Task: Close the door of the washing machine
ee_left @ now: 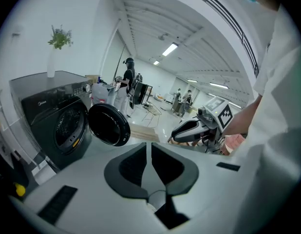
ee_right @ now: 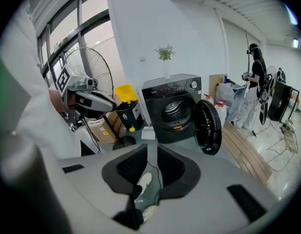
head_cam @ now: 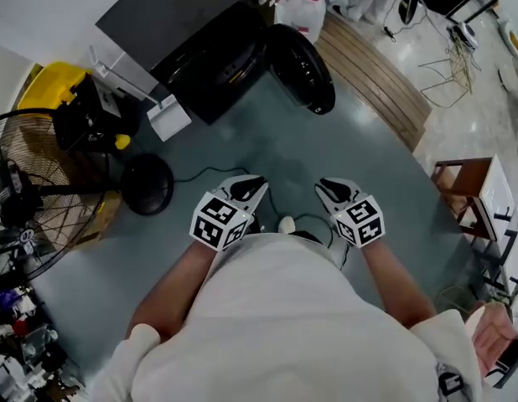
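Note:
The dark washing machine [head_cam: 200, 65] stands ahead of me, its round door [head_cam: 303, 67] swung wide open to the right. My left gripper [head_cam: 252, 182] and right gripper [head_cam: 328, 188] hover side by side close to my body, well short of the door and touching nothing. In the left gripper view the machine [ee_left: 58, 121] and door [ee_left: 109, 125] lie far left; the left gripper [ee_left: 149, 145] shows only a narrow slit. In the right gripper view the machine [ee_right: 172, 108] and door [ee_right: 209, 126] sit straight ahead; the right gripper [ee_right: 152, 147] is open and empty.
A large fan [head_cam: 41, 199] and a yellow bin [head_cam: 49, 86] stand at the left, with a black round base [head_cam: 147, 182] and a cable on the floor. A wooden platform [head_cam: 376, 78] runs right of the door. A brown stool [head_cam: 468, 187] is at the right.

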The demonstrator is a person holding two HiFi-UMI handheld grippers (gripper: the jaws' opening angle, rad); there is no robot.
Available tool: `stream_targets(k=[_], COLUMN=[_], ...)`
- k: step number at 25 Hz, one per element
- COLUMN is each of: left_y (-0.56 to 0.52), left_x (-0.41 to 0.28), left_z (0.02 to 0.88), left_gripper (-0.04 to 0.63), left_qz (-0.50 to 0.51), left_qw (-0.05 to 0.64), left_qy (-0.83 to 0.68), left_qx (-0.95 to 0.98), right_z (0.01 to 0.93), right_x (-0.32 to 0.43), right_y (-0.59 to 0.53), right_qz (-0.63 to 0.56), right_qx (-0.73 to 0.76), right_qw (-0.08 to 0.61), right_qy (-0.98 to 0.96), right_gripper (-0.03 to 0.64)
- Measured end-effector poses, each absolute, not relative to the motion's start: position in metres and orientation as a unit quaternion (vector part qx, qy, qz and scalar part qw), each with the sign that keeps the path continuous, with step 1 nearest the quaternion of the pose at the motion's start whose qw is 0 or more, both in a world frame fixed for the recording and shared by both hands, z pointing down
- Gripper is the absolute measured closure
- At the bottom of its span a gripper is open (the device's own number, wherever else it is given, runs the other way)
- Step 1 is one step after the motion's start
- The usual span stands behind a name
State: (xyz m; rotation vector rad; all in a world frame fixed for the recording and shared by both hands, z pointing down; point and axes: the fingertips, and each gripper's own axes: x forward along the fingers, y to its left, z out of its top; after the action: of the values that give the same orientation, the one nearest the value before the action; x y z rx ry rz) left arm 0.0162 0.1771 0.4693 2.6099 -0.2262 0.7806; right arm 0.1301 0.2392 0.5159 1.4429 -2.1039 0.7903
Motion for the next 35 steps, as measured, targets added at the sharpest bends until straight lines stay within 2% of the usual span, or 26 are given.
stream_targets(k=[8, 12, 27, 35], left_y=[0.111, 0.087, 0.013, -0.016], left_x=[0.014, 0.018, 0.133, 0.176], left_z=[0.478, 0.479, 0.471, 0.468], left_gripper=[0.574, 0.574, 0.577, 0.577], left_qz=[0.308, 0.299, 0.302, 0.308], left_qw=[0.184, 0.208, 0.230, 0.236], left_qy=[-0.012, -0.024, -0.074, -0.126], left_qx=[0.933, 0.931, 0.922, 0.913], right_z=[0.533, 0.550, 0.632, 0.683], right_x=[0.162, 0.198, 0.378, 0.415], right_y=[0.165, 0.137, 0.001, -0.050], right_qz=[0.305, 0.315, 0.330, 0.348], right_qx=[0.574, 0.588, 0.561, 0.507], right_qw=[0.245, 0.261, 0.304, 0.331], right_qy=[-0.720, -0.698, -0.696, -0.716], right_gripper=[0.522, 0.524, 0.522, 0.505])
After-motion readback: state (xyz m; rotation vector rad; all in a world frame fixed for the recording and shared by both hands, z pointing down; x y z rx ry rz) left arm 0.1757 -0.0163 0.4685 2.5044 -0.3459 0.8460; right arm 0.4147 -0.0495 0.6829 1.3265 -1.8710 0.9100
